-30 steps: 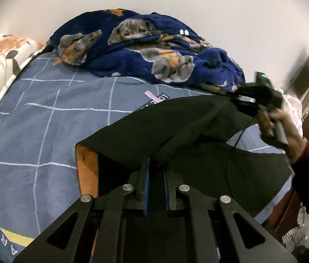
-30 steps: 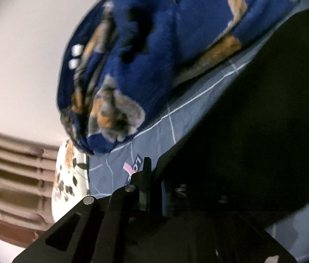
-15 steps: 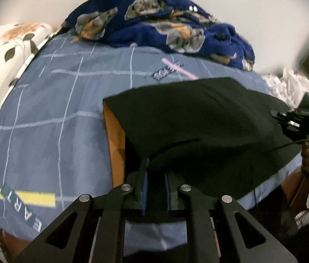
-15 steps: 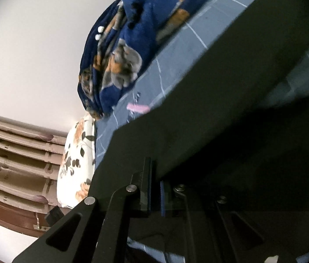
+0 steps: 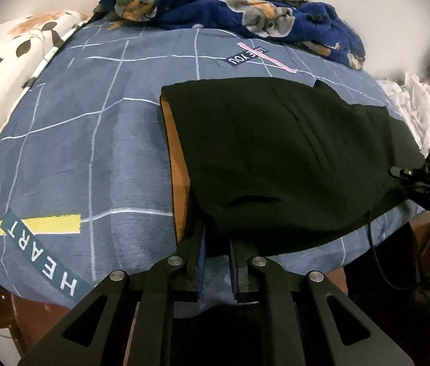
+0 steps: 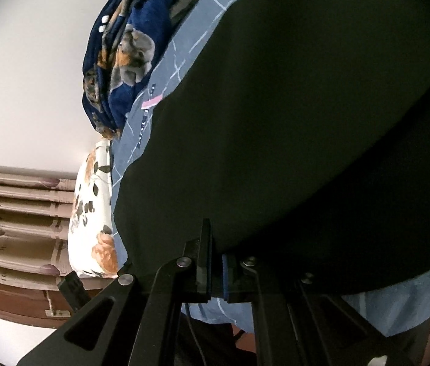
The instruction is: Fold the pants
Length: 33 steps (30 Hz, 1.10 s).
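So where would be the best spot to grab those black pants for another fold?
Probably the near hem of the pants, from the bed's front edge: they lie flat, that edge overhangs the claws, and the left claw already straddles it.

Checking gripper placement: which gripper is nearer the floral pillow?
Left. The left gripper sits at the pants' pillow-side end; the right gripper holds the far end from the floral pillow.
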{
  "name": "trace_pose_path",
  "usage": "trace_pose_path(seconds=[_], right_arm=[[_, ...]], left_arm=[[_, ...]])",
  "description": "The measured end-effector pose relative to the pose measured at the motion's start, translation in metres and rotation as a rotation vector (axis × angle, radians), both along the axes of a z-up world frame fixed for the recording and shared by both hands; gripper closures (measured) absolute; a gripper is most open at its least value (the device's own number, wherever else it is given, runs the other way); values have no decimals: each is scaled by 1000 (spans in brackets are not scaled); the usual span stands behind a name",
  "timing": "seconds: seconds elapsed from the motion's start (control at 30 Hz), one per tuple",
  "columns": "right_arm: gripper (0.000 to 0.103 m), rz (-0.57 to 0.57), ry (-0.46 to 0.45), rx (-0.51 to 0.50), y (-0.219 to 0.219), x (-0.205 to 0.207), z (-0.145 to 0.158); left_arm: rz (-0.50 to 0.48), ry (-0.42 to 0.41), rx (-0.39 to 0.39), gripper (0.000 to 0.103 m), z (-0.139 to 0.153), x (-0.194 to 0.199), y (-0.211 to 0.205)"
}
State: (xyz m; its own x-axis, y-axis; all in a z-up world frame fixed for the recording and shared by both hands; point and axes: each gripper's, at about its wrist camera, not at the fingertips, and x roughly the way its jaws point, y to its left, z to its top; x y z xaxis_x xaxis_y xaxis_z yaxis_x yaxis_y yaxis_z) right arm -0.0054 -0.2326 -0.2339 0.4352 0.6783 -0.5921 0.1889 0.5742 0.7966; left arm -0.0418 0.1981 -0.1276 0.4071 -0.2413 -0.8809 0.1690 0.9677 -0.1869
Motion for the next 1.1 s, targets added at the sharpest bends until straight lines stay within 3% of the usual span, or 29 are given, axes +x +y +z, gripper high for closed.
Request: trace_pose_path(seconds=[0.13,0.23,0.33,0.4,0.47,0.6,0.83,0.93,1.1], right_arm=[[97,-11,19,13,2,-4,-7],[97,-9,31,25,3,-7,-13],[97,-10,33,27,3,-6,-14],[97,-12,37,32,4,-6,-16],[97,-13,38,36,3,-6,-17],[97,-14,35,53,1,-10,-21],[88,-22,-26,128,-17,-6,-17],[80,-81,-89,109,-47,-1,-5],[80,-295,-157,120,-148,4,0]], left_arm=[[18,11,44,89,11,-6,5],[43,-31,61,89,31,-11,10],[32,-124,-9,88,61,-15,5],[9,-157,-42,79,71,-10,-8],[-34,-150,-1,71,64,0,-34],[-110,-37,23,71,18,20,-69],[-86,6,14,71,-3,19,-71],[-98,7,36,71,-6,16,-76],[-100,10,39,71,-7,16,-77]])
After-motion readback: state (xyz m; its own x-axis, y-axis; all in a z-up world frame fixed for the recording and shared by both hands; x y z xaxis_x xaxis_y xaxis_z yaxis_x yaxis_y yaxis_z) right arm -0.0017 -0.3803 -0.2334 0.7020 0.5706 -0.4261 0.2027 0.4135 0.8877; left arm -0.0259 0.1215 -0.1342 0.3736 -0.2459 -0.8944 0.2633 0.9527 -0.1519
